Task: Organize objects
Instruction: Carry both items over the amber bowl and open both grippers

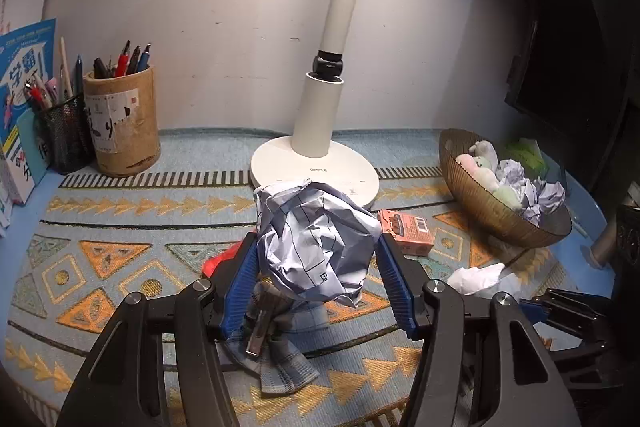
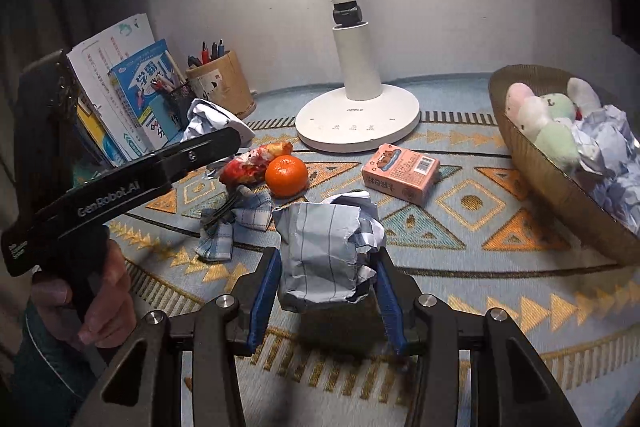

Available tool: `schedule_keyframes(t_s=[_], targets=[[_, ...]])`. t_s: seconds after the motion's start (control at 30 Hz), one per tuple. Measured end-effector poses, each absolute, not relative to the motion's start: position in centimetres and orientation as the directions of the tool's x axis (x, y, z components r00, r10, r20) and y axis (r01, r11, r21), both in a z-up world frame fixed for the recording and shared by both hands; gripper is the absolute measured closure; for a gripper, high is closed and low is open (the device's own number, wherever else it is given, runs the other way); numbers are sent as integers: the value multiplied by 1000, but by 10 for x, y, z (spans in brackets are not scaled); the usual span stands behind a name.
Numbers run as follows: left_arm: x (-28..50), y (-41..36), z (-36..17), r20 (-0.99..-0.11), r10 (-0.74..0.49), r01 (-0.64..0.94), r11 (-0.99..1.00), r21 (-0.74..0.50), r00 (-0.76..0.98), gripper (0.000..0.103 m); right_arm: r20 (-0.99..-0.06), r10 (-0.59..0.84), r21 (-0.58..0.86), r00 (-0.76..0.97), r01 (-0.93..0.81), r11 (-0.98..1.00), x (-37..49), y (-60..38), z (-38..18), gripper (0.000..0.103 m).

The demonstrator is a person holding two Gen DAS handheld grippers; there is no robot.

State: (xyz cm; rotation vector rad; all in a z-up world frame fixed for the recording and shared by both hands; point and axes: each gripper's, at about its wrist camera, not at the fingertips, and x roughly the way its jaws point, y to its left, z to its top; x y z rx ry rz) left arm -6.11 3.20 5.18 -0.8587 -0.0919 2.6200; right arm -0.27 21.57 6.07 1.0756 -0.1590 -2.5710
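Crumpled lined paper is clamped in each gripper. In the left wrist view, a large paper ball (image 1: 316, 239) is pinched between the blue pads of the left gripper (image 1: 318, 267), in front of the white lamp base (image 1: 314, 171). In the right wrist view, a second paper wad (image 2: 326, 253) is held between the pads of the right gripper (image 2: 326, 291), also in front of the lamp base (image 2: 358, 125), nearer the camera.

All other things are placed relative to the lamp base. A pink carton (image 2: 400, 173) lies just in front of it and slightly right. A tangerine (image 2: 286, 175) sits in front of it to the left, touching a red snack wrapper (image 2: 250, 165). A checked cloth bow (image 2: 236, 223) lies further forward and left. A brown bowl (image 2: 540, 163), holding plush toys (image 2: 548, 123) and crumpled paper, is seen to the right. A bamboo pen holder (image 1: 122, 123), a mesh pen cup (image 1: 66, 135) and books (image 2: 136, 95) stand to the left, against the wall. Everything rests on a patterned mat (image 2: 460, 227) covering the counter.
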Motion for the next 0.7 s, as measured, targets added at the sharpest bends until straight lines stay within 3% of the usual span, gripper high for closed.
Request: schedule_keyframes(t_s=[0.23,0.5,0.7], targets=[[-35,85,89,-519,494,-483,-859,-170,-697,47,-638,-296,221,-711,199,-955,33,279,98,58],[-26,154,161,-378,629,-606,-772,-193,-680,47,-487,-159,203,-859,65,-977,38,376,200,57],[-36,209,175,-320,700,-661,-712,-239,-639,47,-414,-105,232,-904,6,-973,26,426,240,56]])
